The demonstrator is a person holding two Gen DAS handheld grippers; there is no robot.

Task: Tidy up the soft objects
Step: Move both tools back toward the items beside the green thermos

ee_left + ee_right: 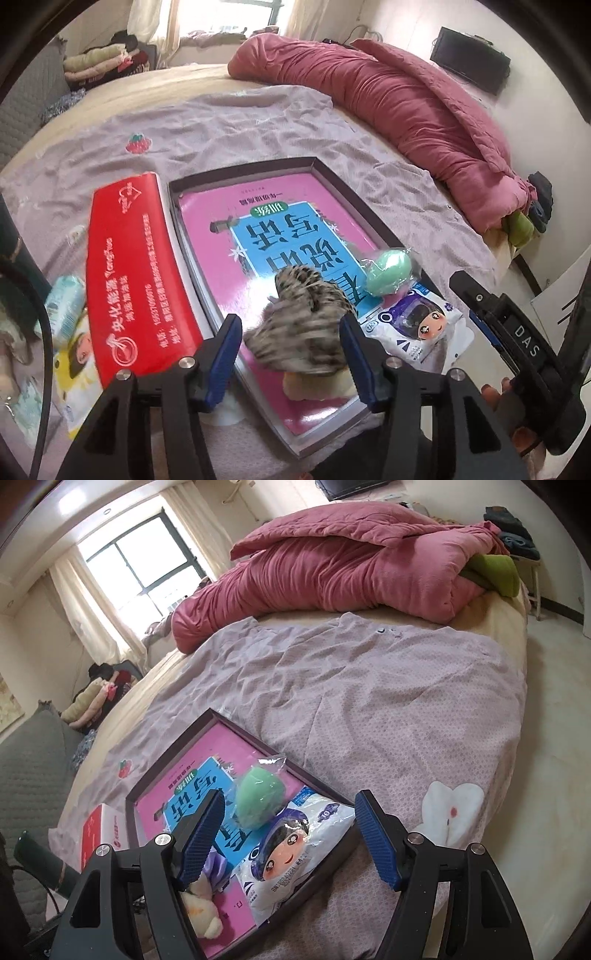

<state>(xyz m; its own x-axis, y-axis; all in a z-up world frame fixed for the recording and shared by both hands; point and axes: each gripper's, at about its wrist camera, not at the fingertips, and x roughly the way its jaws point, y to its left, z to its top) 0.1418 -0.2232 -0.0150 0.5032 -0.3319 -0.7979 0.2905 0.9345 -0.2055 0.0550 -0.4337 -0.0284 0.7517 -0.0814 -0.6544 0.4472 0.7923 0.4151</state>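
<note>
Left wrist view: my left gripper point(291, 350) stands open around a blurred speckled furry thing point(301, 325), perhaps untouched, hiding a cream plush point(295, 387) in the tray point(314, 162). Right wrist view: my right gripper point(288, 838) gapes over the cartoon packet point(291, 853); the green sponge point(256, 801) lies beyond.

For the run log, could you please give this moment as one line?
left gripper: open around furry toy | right gripper: open, empty | tray: green sponge

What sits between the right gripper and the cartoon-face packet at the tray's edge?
Nothing visible. The right gripper hangs open over the cartoon-face packet, which lies across the tray rim. The green sponge lies just beyond the packet, and a small plush beside it, neither covering it.
</note>
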